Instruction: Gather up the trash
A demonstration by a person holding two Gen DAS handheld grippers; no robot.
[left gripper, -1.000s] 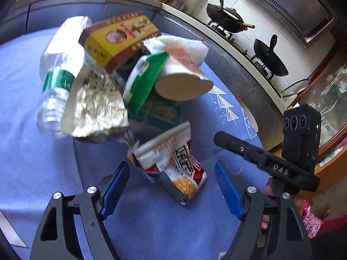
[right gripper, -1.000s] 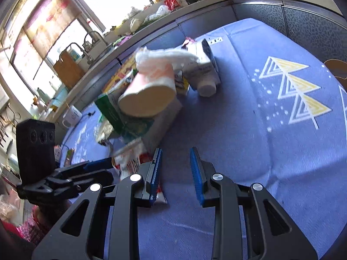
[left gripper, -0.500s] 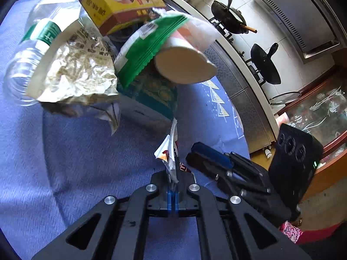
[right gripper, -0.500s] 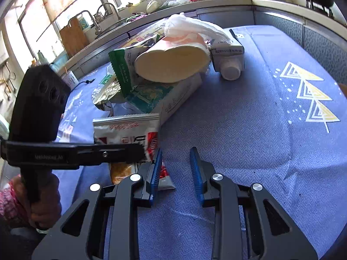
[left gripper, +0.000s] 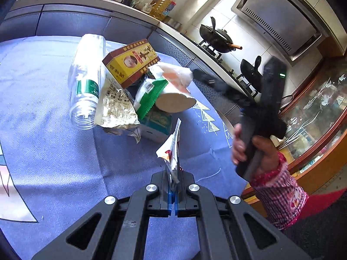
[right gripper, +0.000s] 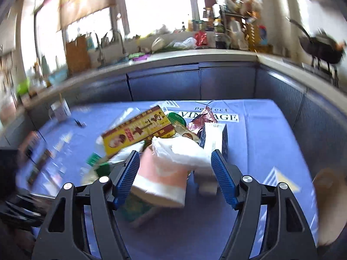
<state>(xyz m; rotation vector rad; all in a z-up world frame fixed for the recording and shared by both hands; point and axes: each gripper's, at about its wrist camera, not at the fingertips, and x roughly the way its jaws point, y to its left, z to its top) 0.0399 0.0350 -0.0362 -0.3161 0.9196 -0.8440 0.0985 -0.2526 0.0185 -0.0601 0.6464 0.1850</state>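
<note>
A heap of trash lies on the blue tablecloth. In it are a clear plastic bottle, a yellow-and-red box, a silver foil bag, a green wrapper and a pink paper cup stuffed with white plastic. My left gripper is shut on a red-and-white snack wrapper, lifted off the cloth. In the right wrist view my right gripper is opening, its blue pads on either side of the pink cup without pressing it.
A white carton and a dark red foil wrapper lie behind the cup. A kitchen counter with bottles and a sink runs behind the table. Two woks sit on a stove. A hand in a pink checked sleeve holds the right gripper.
My left gripper shut on the snack wrapper and lifted it clear of the table. My right gripper rose, rolled and opened wide, now straddling the pink cup in the pile.
</note>
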